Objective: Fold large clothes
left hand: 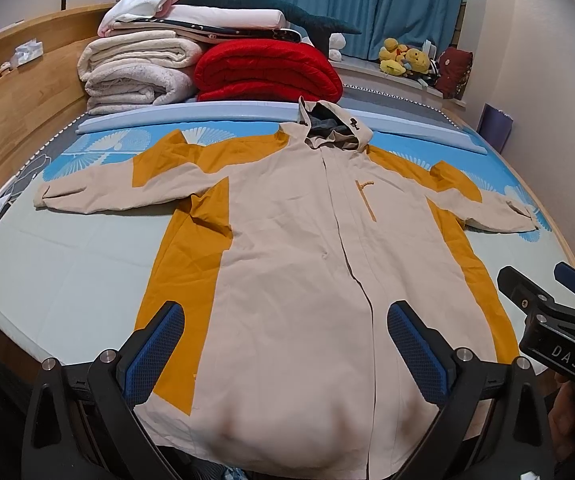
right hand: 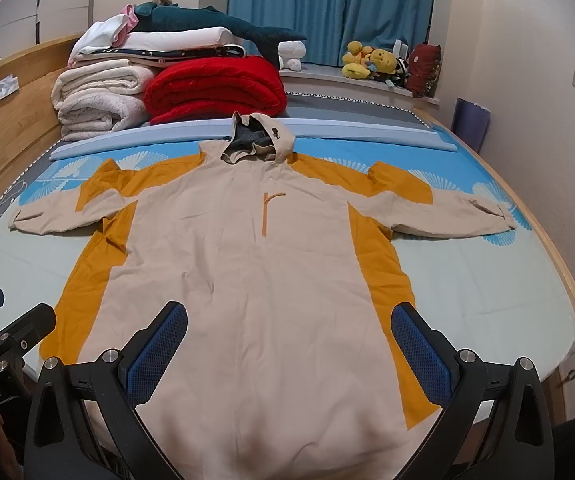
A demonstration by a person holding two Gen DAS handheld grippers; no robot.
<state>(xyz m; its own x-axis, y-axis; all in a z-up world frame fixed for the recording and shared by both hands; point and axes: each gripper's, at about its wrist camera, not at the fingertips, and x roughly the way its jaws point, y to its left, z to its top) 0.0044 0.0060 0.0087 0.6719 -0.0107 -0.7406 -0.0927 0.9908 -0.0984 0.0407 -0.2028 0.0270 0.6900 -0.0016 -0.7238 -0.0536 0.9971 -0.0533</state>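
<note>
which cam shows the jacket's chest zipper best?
Right wrist. The orange chest zipper sits near frame center, facing the lens, whole length visible on the jacket. Left wrist shows it too, but off to the right and slanted.

My left gripper (left hand: 285,354) and right gripper (right hand: 287,354) look alike — black curved arms, silver screw heads, blue mesh-textured pads (left hand: 155,354). White lettering — "DAS" — marks the right one's black body.

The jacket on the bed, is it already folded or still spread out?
Spread out. The jacket lies flat, front up, both sleeves stretched sideways, hood at the top. No part is turned over another.
</note>
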